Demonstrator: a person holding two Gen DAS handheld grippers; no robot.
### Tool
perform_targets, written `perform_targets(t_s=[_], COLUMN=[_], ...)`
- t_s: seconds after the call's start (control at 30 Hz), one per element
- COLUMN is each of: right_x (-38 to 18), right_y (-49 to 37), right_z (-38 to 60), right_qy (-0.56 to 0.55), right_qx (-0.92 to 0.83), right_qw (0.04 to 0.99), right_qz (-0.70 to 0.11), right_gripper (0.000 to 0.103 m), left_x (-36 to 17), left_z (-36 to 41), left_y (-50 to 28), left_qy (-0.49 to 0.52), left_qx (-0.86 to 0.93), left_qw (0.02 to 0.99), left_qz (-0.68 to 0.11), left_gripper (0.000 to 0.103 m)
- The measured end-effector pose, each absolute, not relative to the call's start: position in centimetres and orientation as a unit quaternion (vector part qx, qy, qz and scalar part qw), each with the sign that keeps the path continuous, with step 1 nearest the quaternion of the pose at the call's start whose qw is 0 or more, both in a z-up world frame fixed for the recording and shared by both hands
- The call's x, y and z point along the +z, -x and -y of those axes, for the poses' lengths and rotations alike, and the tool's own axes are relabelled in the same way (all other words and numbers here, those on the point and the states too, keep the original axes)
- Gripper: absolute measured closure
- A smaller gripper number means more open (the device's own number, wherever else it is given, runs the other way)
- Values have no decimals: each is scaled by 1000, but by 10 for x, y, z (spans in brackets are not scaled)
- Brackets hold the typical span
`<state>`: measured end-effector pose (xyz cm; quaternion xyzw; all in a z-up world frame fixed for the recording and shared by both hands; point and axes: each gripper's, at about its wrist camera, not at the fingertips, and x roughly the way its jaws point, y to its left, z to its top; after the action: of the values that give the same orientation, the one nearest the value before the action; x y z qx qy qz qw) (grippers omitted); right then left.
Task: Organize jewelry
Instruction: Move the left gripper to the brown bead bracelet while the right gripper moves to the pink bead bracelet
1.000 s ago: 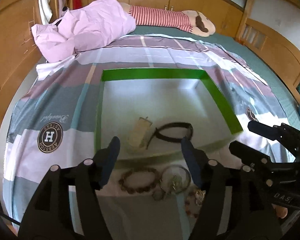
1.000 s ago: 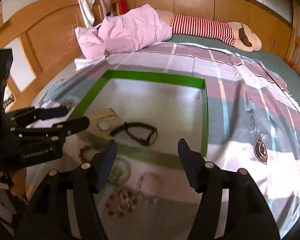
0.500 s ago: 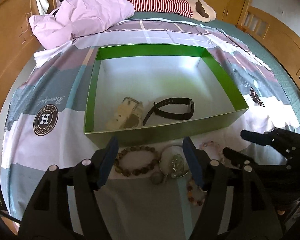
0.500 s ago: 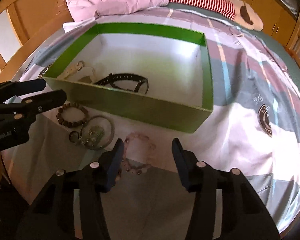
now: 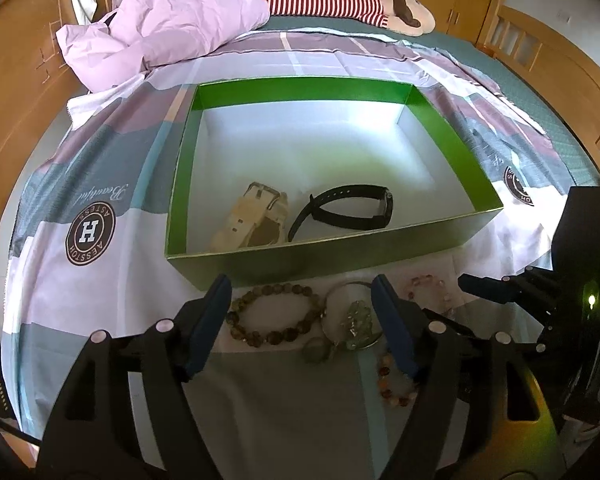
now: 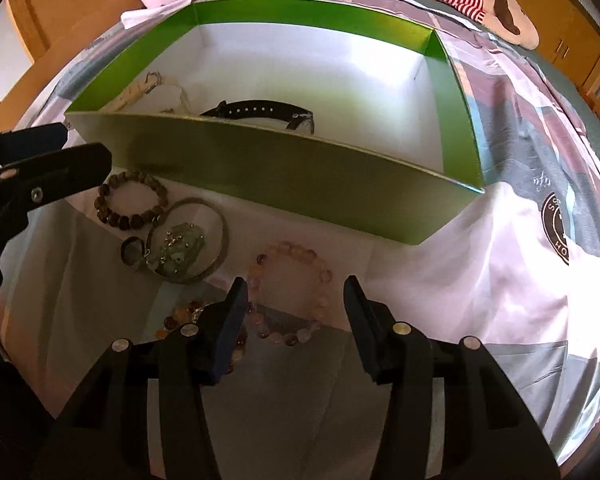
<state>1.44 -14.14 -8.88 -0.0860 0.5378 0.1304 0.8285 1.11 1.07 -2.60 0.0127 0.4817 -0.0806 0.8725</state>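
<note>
The right gripper point(image 6: 294, 300) has sunk over the pink bracelet point(image 6: 290, 290), its jaws narrowing around it but not yet pressing (left gripper point(image 5: 300, 304) gapes wide), so a pickup looks imminent.

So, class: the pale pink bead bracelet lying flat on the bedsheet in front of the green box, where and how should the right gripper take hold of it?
Probably from straight above. The pink bracelet lies flat as an open ring, so put one finger inside the loop and one outside, pinching the near strand of beads. The right gripper, jaws just been closing but not yet pressing on beads, already straddles it. Avoid the left side, where the orange bracelet crowds it.
</note>
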Motion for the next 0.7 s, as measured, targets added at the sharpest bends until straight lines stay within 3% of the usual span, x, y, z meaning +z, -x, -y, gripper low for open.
perform_targets(t_s=[0.03, 0.1, 0.13, 0.5, 0.7], right_x=[-90, -91, -90, -73, -87], right_y=[-14, -13, -13, -29, -30], right_z=[139, 140, 140, 176, 166], right_qy=[91, 91, 89, 29, 50], right_qx=[133, 139, 143, 112, 112], right_qw=[827, 824, 822, 830, 817], right_qz=[-539, -542, -543, -546, -564], right_gripper=[72, 97, 98, 98, 77], left_x=[-27, -30, -32, -66, -80], left_z=[-11, -13, -16, -46, -55], left_y=[-12, -13, -15, -31, -39], left_qy=[-13, -12, -11, 45, 55], left_qx=[-77, -71, -65, -17, 7], left_qw=[871, 869, 866, 820, 806], left_qz=[-485, -490, -496, -570, -589], left_gripper=[30, 30, 30, 29, 29])
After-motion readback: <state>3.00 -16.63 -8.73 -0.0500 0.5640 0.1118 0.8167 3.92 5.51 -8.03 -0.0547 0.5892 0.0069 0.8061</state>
